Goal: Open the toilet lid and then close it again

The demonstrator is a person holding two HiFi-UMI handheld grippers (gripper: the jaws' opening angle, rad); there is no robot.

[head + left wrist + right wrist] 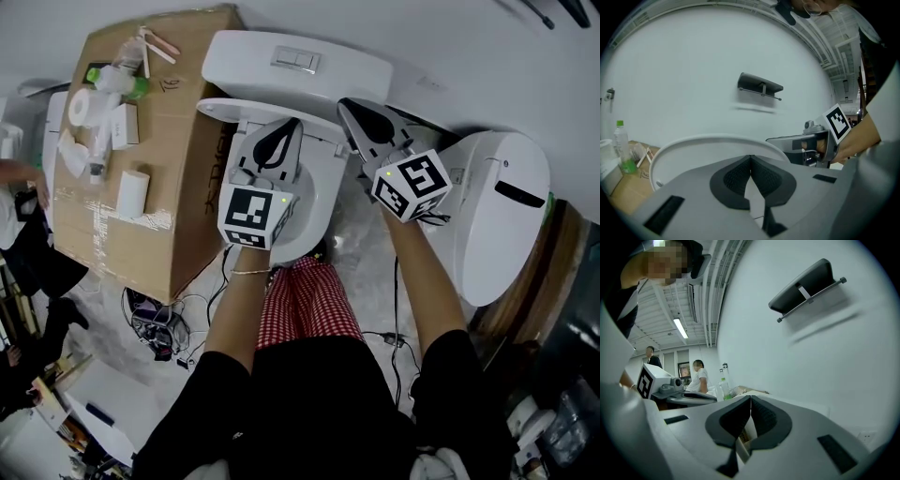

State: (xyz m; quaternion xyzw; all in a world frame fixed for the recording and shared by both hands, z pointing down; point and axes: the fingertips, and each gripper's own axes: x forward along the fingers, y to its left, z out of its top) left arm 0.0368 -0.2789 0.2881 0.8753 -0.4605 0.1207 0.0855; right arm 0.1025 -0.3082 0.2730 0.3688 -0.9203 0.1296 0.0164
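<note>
A white toilet stands against the wall, its tank [281,70] at the top and its lid [314,202] below. My left gripper [292,127] hovers over the back of the lid, jaws shut with nothing between them. In the left gripper view the lid's rounded rim [708,143] rises just beyond the closed gripper [750,158]; I cannot tell how far the lid is raised. My right gripper [347,105] is beside the tank's right end, also shut and empty, and in its own view the right gripper [750,398] points at the bare wall.
A big cardboard box [178,178] with paper rolls [84,108] and a green bottle [621,145] stands left of the toilet. A second white toilet [511,216] is at the right. Cables [155,319] lie on the floor. A black bracket [760,85] hangs on the wall.
</note>
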